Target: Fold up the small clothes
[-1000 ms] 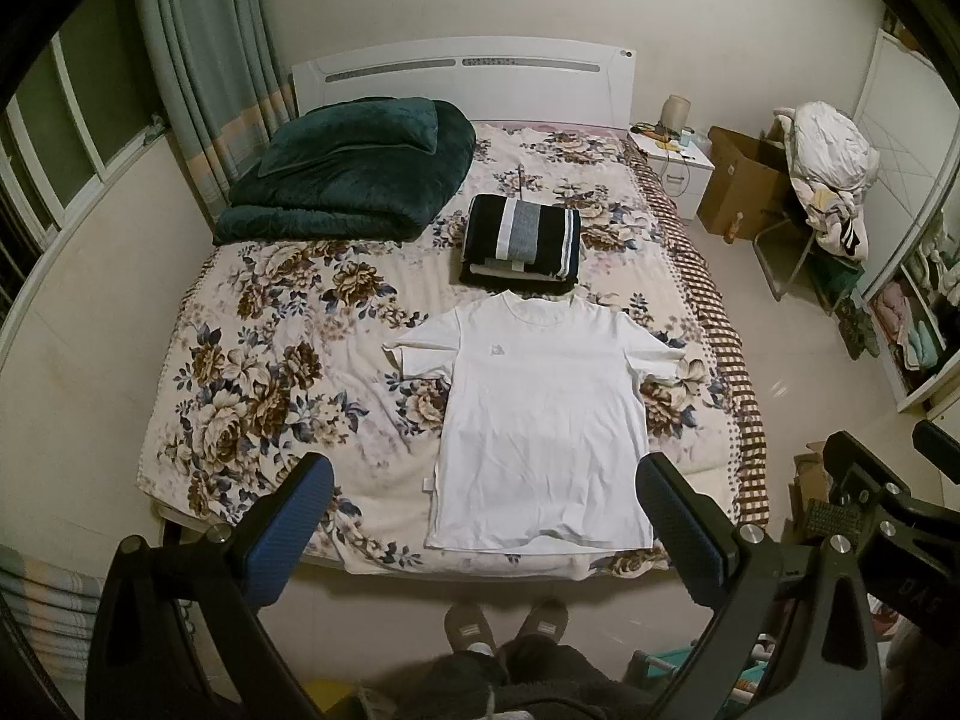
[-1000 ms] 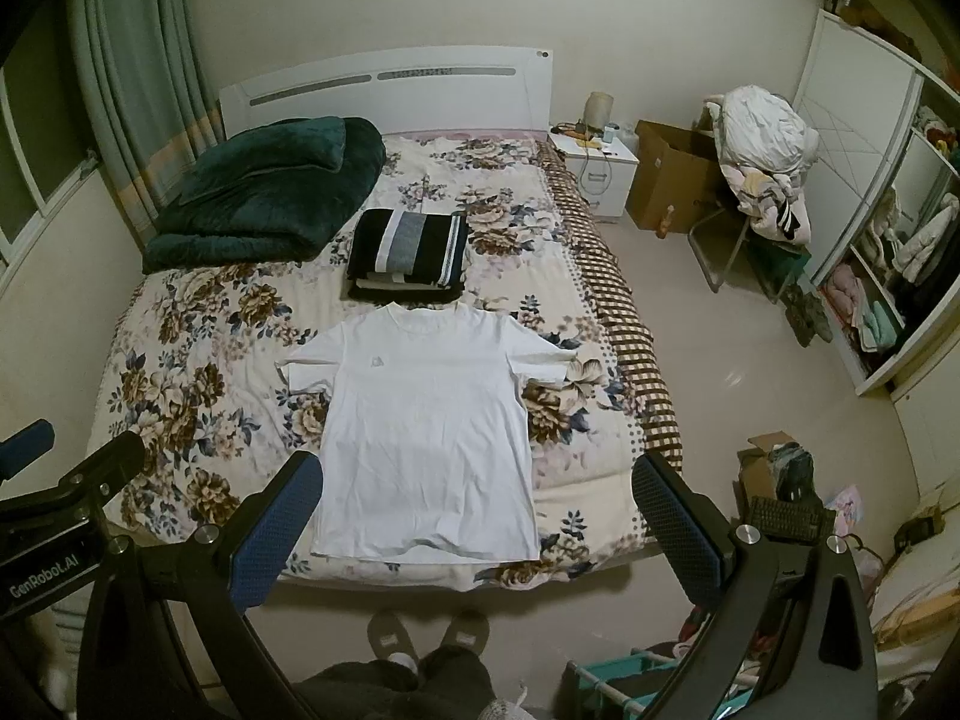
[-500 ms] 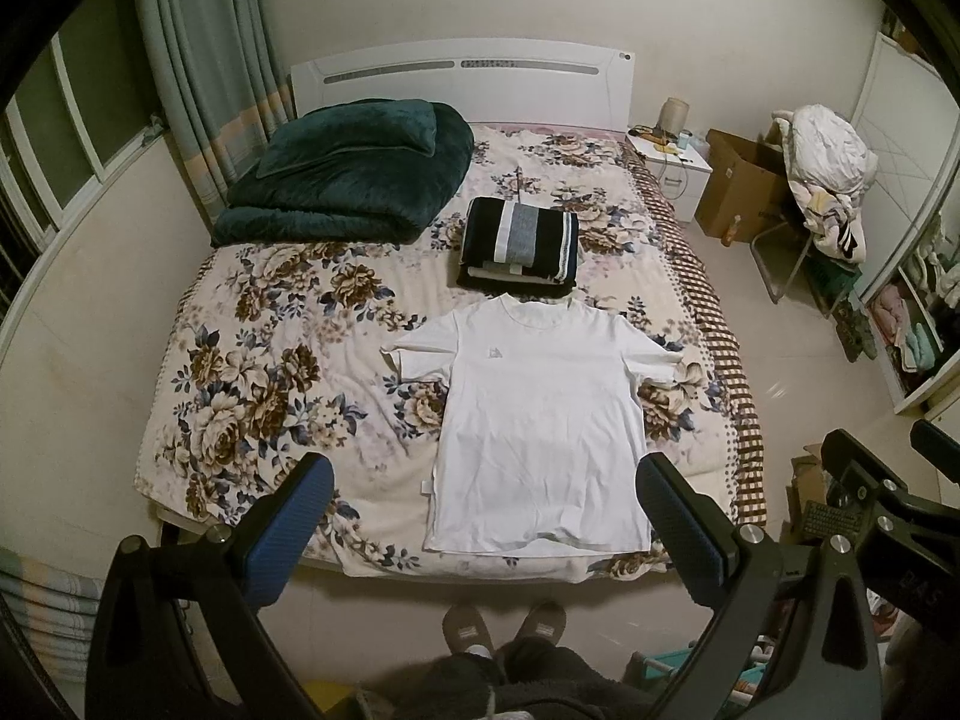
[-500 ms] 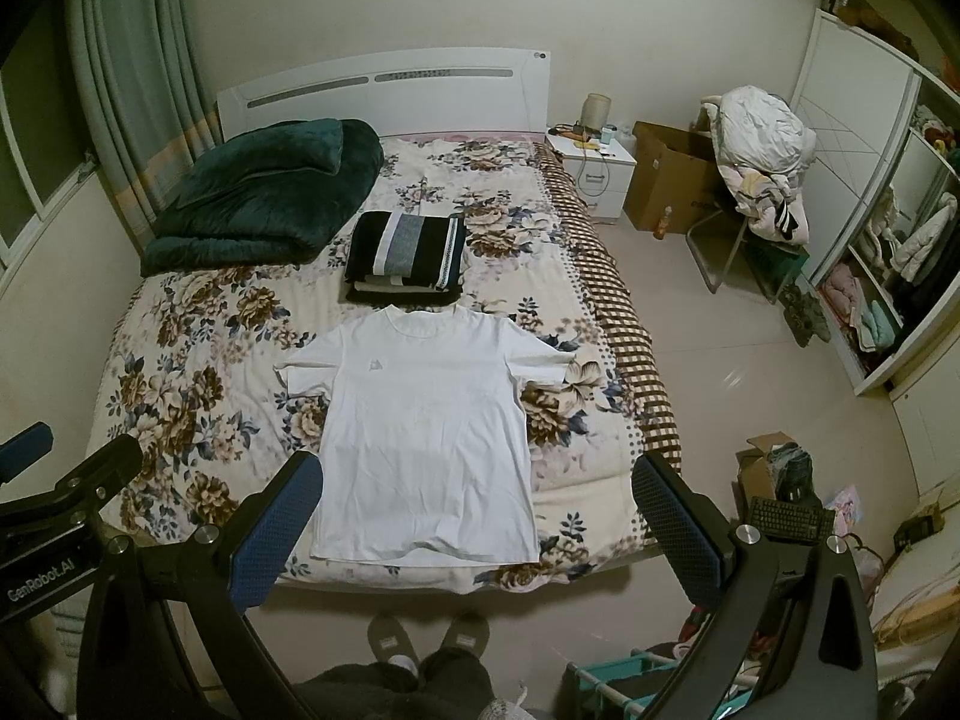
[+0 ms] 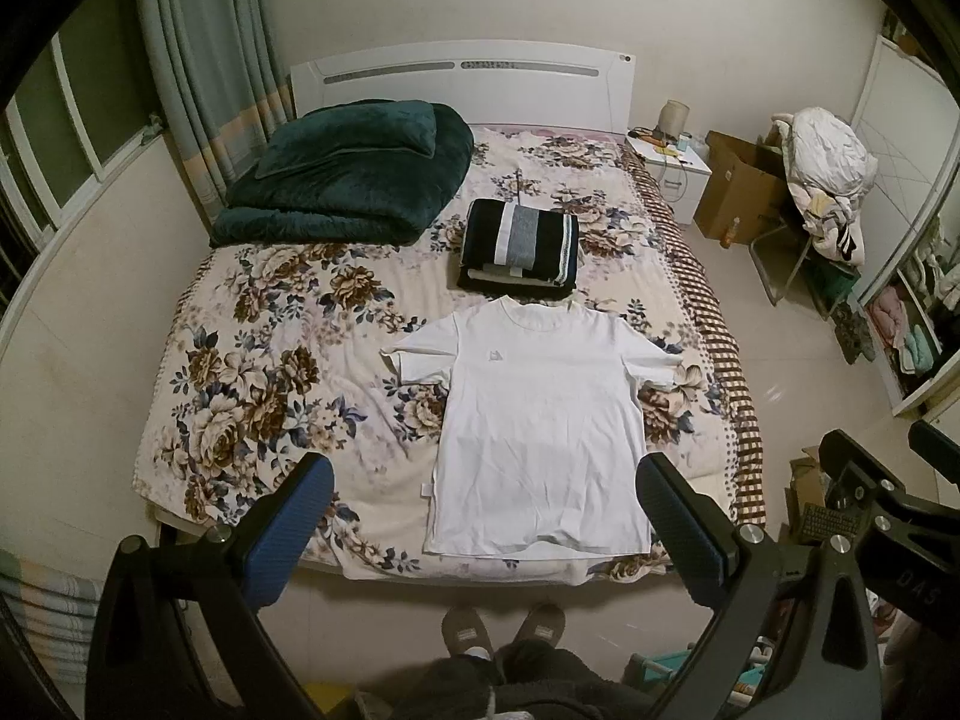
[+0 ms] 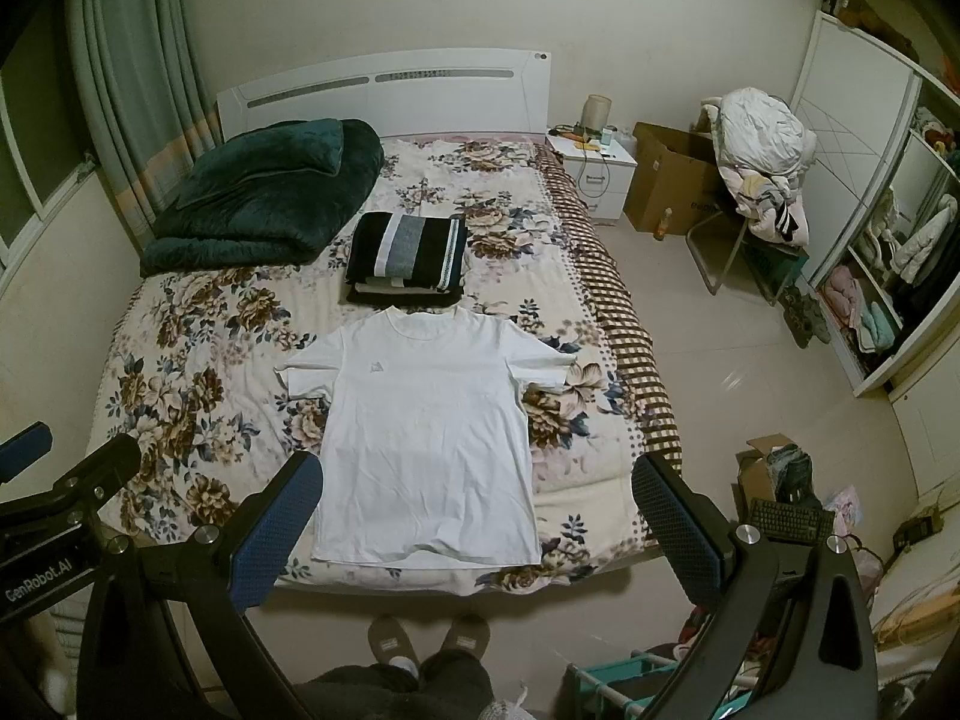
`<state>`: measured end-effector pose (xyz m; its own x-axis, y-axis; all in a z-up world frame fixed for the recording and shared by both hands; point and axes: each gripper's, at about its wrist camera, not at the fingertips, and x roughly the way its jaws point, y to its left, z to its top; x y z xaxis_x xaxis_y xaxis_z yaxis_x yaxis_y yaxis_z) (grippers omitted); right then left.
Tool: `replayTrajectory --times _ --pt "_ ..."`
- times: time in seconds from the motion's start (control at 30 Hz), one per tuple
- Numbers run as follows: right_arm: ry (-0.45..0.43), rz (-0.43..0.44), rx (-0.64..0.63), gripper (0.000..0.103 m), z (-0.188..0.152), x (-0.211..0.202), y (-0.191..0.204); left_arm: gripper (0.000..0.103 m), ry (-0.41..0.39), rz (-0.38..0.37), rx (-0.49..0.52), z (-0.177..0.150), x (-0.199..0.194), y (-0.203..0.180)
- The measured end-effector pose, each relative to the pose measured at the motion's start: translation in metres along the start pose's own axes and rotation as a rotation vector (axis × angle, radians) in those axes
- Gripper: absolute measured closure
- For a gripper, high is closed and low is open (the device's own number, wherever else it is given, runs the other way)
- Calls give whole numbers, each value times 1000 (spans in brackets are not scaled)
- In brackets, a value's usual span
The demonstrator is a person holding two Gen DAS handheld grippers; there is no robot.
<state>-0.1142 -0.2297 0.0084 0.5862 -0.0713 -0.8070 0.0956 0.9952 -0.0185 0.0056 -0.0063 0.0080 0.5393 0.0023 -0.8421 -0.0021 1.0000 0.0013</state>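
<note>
On the floral bed (image 5: 252, 360), a flat white T-shirt (image 5: 540, 420); above, left tool (image 5: 483, 495) and right tool (image 6: 477, 495) wide, empty.

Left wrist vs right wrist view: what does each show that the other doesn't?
Only the left wrist view shows the right gripper's body, at its right edge. Only the right wrist view shows the left gripper's body, at its left edge, and the keyboard on the floor unobstructed. Both share the white T-shirt spread flat on the floral bed, the striped folded stack beyond its collar, the green blanket, and open jaws holding nothing.
</note>
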Motion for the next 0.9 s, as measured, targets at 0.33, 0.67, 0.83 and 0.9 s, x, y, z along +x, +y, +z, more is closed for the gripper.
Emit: replayTrajectory --times 0.33,0.67,0.83,0.9 --pt "12 -2 43 0 -2 6 -5 0 -16 4 2 29 17 -9" --pt "131 -77 310 0 -1 175 -83 0 -96 151 29 48 165 -6" --pt "262 -24 578 1 -27 330 -162 0 47 180 -17 49 276 -10" --pt "292 48 703 9 -39 393 -193 0 88 203 -41 49 317 -13"
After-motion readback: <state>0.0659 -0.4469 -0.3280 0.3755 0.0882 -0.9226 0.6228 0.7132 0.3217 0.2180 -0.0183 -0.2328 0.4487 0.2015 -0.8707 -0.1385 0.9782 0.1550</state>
